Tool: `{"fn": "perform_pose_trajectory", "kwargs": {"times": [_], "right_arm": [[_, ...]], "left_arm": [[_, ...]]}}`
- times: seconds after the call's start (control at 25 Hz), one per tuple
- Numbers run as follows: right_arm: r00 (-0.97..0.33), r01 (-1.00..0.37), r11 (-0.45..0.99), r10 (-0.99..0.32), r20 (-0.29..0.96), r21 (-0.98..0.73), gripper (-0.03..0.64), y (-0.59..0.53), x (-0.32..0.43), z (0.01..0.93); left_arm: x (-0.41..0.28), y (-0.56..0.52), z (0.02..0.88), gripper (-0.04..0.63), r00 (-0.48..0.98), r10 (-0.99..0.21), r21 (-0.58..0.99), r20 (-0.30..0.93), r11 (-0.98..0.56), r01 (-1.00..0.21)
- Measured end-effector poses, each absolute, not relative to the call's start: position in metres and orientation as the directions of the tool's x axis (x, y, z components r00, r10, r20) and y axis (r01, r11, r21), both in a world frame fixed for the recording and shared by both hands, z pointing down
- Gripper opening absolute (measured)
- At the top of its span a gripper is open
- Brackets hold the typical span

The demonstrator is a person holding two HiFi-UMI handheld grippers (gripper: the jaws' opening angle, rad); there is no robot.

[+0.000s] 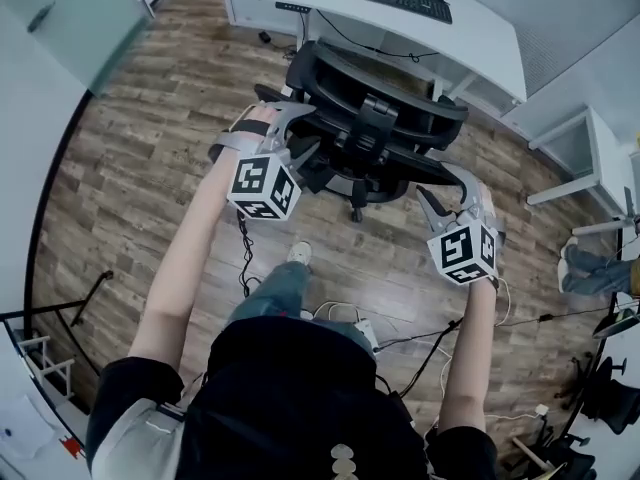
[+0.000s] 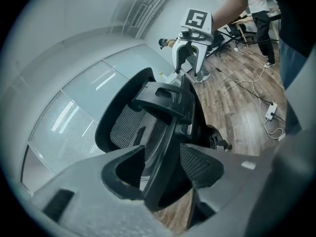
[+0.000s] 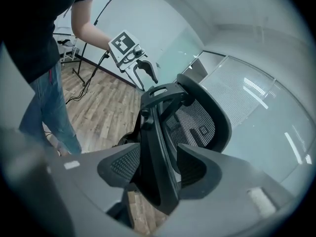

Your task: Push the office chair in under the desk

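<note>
Both arms stretch forward; the left gripper (image 1: 298,134) and right gripper (image 1: 444,190) each clamp their jaws on the chair (image 1: 372,128) back's rim.

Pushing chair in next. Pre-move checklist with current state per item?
1. Left gripper on chair: ok, one side rim of the chair's back sits between its jaws.
2. Right gripper on chair: ok, the other side rim sits between its jaws.
3. Chair faces desk: ok, roughly lined up with it.
4. Space under desk free: cannot tell, the desk's top and the chair hide it.
5. Cable on the floor by the desk: not ok, it lies ahead of the chair and may catch a wheel.
</note>
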State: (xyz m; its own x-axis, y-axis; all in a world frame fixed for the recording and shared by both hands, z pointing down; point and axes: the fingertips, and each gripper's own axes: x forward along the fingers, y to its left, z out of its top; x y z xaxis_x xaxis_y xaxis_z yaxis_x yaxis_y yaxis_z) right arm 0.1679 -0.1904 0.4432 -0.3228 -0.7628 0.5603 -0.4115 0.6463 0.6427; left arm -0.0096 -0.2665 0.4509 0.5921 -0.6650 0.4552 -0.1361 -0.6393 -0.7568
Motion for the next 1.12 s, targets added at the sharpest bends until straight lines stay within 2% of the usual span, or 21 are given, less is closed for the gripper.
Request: {"fn": "perform_pose_trajectory", "kwargs": {"times": [0.4,0.84,1.12], "right_arm": [[-0.31,-0.307,0.771,-0.636,0.707,0.558,0.23,-0.245,0.149,0.483],[-0.306,-0.22,0.842,-0.539,0.785,0.493,0.23,-0.258,0.147,0.513],[-0.265,-0.14,0.854,-0.519,0.812,0.5,0.145,-0.263,0.151,0.521]], "left_arm": [[0.004,-0.303,0.489,0.212,0.576,-0.544,-0.71,0.61,-0.698,0.093],[0.015,-0.31,0.501,0.207,0.511,-0.458,-0.642,0.728,-0.718,0.27],[0.019,-0.309,0.512,0.158,0.452,-0.449,-0.611,0.771,-0.721,0.327]]}}
